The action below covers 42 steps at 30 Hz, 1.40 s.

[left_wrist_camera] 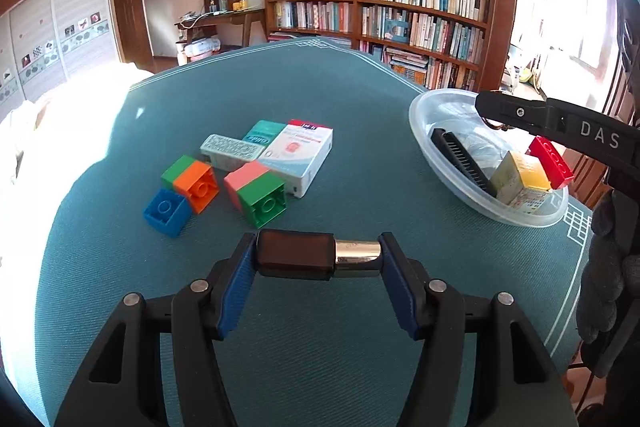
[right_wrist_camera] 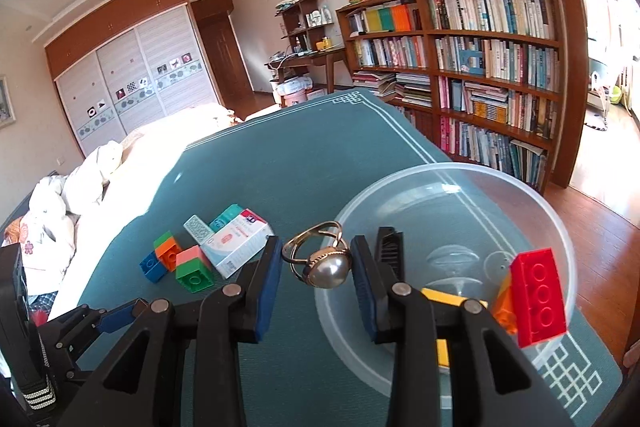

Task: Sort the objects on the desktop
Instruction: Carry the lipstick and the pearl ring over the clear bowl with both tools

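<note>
Left gripper (left_wrist_camera: 318, 254) pinching a lipstick (left_wrist_camera: 318, 255) above the table (left_wrist_camera: 320, 107), blocks (left_wrist_camera: 216, 189) and boxes (left_wrist_camera: 276, 151) ahead, bowl (left_wrist_camera: 424, 123) right, right gripper (right_wrist_camera: 316, 259) clamping a pearl ring (right_wrist_camera: 320, 259) at the bowl's rim, red brick (right_wrist_camera: 538, 297) and comb (right_wrist_camera: 390, 247) inside.

Open cloth (left_wrist_camera: 320, 99) beyond boxes (left_wrist_camera: 280, 151), blocks (left_wrist_camera: 216, 187) left, bowl (left_wrist_camera: 424, 131) right

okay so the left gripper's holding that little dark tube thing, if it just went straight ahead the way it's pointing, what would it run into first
Most likely the green-and-pink block: it lies on the table just beyond the dark tube clamped in the left gripper. The white medicine box sits right behind it. Depth is uncertain through the fisheye.
</note>
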Motion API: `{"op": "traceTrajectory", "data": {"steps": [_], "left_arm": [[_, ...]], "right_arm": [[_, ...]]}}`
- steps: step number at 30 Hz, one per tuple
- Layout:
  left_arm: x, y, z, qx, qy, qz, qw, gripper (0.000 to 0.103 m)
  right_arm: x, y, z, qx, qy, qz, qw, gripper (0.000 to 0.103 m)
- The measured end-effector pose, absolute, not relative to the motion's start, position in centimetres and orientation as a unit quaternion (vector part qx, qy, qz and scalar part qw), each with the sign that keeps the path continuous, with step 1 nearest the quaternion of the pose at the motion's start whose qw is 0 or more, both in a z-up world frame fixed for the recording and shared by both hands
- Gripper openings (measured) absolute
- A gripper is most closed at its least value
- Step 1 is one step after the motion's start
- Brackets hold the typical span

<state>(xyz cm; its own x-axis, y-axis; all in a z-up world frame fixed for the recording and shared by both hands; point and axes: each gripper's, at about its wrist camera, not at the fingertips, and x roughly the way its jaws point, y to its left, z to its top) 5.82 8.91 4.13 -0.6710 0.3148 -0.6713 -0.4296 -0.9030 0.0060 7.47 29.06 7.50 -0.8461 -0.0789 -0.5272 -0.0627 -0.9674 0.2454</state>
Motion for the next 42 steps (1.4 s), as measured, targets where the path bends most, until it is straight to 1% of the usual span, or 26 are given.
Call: {"op": "traceTrajectory", "data": {"steps": [8, 21, 36, 42], "left_arm": [[5.0, 12.3, 5.8, -0.341, 0.084, 0.906, 0.237, 0.063], [3.0, 17.5, 7.1, -0.334, 0.090, 0.896, 0.280, 0.063], [0.1, 21.8, 6.7, -0.346, 0.085, 0.882, 0.309, 0.063], [-1.1, 23.0, 5.7, -0.377, 0.066, 0.864, 0.326, 0.064]], "right_arm": [[7.6, 33.4, 7.8, 0.271, -0.154, -0.949, -0.046, 0.039], [7.8, 37.0, 6.8, 0.273, -0.169, -0.943, -0.086, 0.039], [7.6, 39.1, 5.7, 0.278, -0.179, -0.937, -0.111, 0.039], [7.7, 39.9, 5.4, 0.280, -0.187, -0.933, -0.126, 0.039]]}}
